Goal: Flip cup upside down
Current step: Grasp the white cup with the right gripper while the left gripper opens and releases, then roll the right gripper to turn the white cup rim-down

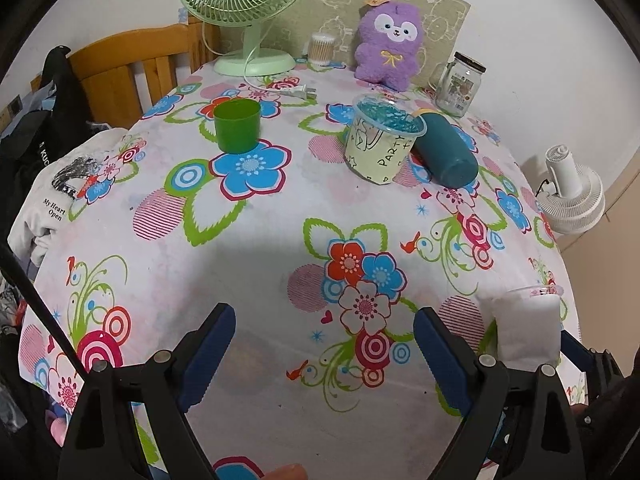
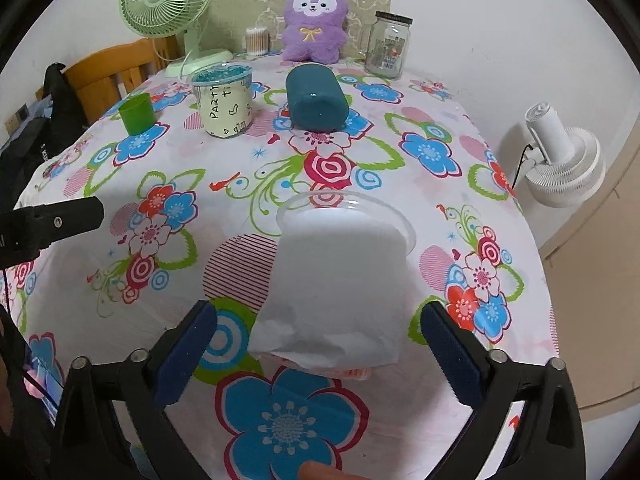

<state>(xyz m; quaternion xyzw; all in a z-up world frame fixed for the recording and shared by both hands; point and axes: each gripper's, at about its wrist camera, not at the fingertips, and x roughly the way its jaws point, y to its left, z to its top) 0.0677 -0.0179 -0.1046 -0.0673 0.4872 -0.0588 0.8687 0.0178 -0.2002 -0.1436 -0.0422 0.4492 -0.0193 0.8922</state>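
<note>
A clear plastic cup wrapped in a white sleeve (image 2: 340,284) stands upright on the flowered tablecloth, rim up. My right gripper (image 2: 318,344) is open, its blue fingers on either side of the cup's base without touching it. The same cup shows at the right of the left wrist view (image 1: 526,326). My left gripper (image 1: 324,350) is open and empty over the cloth, to the left of the cup.
Further back stand a green cup (image 1: 237,125), a "Party" cup with blue filling (image 1: 380,140), a teal bottle lying on its side (image 1: 446,148), a glass jar (image 1: 458,84), a purple plush (image 1: 390,42) and a green fan (image 1: 244,8). A white fan (image 2: 560,160) stands beyond the table's right edge.
</note>
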